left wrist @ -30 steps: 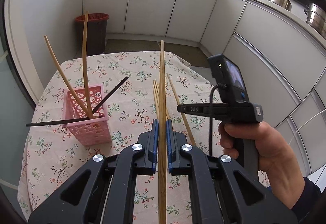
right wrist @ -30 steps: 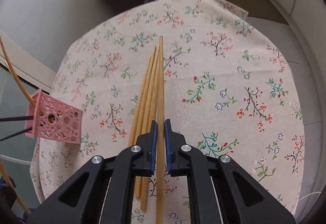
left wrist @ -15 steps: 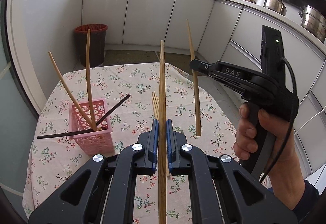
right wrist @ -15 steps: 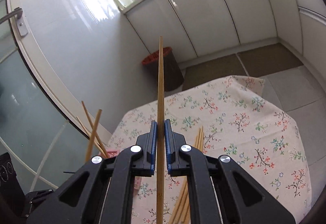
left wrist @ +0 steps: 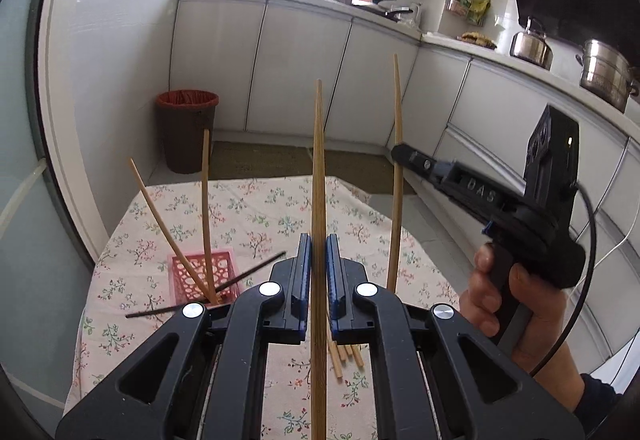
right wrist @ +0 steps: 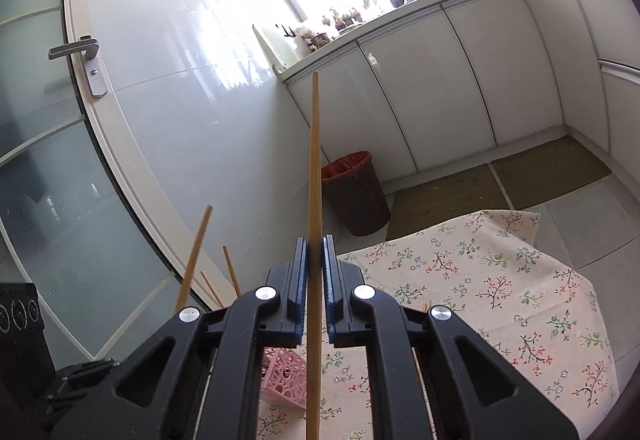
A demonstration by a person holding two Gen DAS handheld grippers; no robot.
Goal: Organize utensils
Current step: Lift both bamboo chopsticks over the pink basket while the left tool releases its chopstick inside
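Note:
My left gripper (left wrist: 318, 272) is shut on a bamboo chopstick (left wrist: 318, 168) that points up and away. My right gripper (right wrist: 315, 272) is shut on another bamboo chopstick (right wrist: 314, 168); in the left wrist view this gripper (left wrist: 400, 154) holds its chopstick (left wrist: 397, 176) nearly upright, high above the table at right. A pink lattice holder (left wrist: 202, 276) stands on the table at left, with two bamboo chopsticks (left wrist: 205, 208) and two dark ones (left wrist: 252, 270) in it. It also shows in the right wrist view (right wrist: 284, 376). Several loose bamboo chopsticks (left wrist: 346, 354) lie on the cloth behind my left fingers.
A floral tablecloth (left wrist: 264, 208) covers the round table. A brown bin (left wrist: 186, 136) with a red liner stands on the floor beyond it. White cabinets (left wrist: 304, 72) and a counter with pots (left wrist: 606, 78) run behind. A glass door (right wrist: 48, 160) is at left.
My right gripper has lifted its chopstick off the pile on the cloth and tilted it up to near vertical. My left gripper has tilted upward, still holding its chopstick.

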